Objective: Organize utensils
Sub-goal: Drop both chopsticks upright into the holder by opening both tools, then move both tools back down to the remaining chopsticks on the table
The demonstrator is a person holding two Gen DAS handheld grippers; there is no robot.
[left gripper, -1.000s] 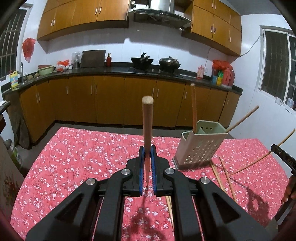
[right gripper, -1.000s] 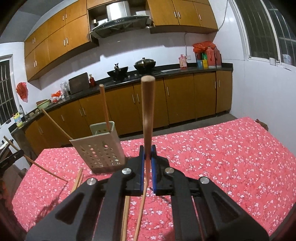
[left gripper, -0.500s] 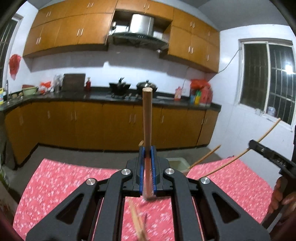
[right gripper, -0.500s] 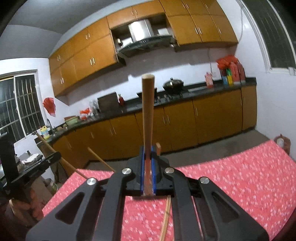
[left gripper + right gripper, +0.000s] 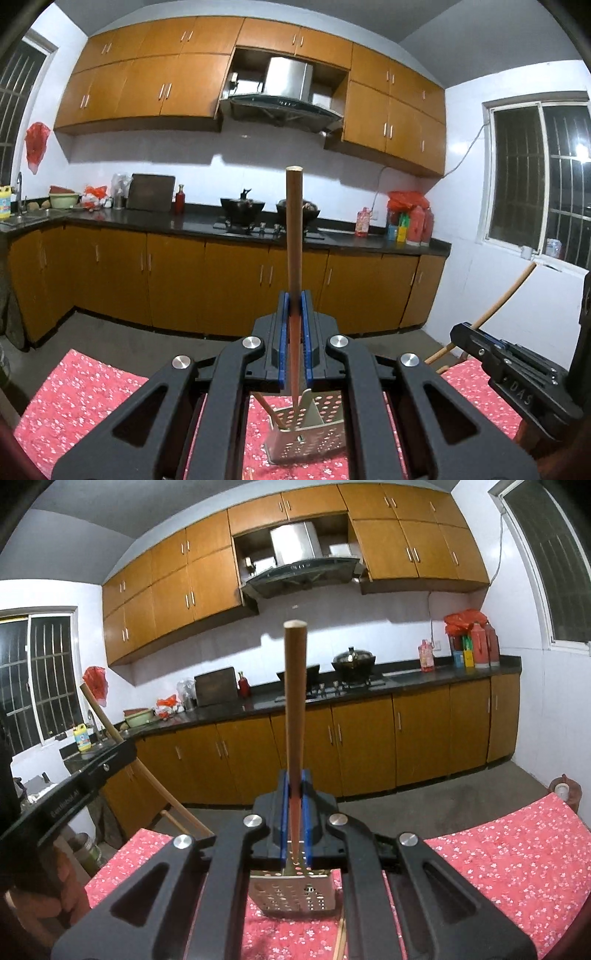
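My left gripper (image 5: pixel 294 297) is shut on a wooden chopstick (image 5: pixel 294 229) that stands upright between its blue pads. My right gripper (image 5: pixel 294 777) is shut the same way on a second upright chopstick (image 5: pixel 294 701). A pale perforated utensil holder (image 5: pixel 308 434) stands on the red floral table (image 5: pixel 92 387), low in both views and below the jaws, with one chopstick (image 5: pixel 266 408) leaning inside it. From the right wrist, the holder (image 5: pixel 291 893) sits just under my fingers. Each gripper shows at the other view's edge, its chopstick slanting upward.
A loose chopstick (image 5: pixel 340 938) lies on the cloth (image 5: pixel 498 853) beside the holder. Beyond the table's far edge is bare floor, then brown base cabinets and a dark counter (image 5: pixel 207 225) with pots and bottles. A person's hand (image 5: pixel 55 893) grips the left tool.
Both grippers have risen with their chopsticks and tilted up towards level. The holder has dropped from mid-view to the bottom, under the jaws. The two grippers have come closer together.
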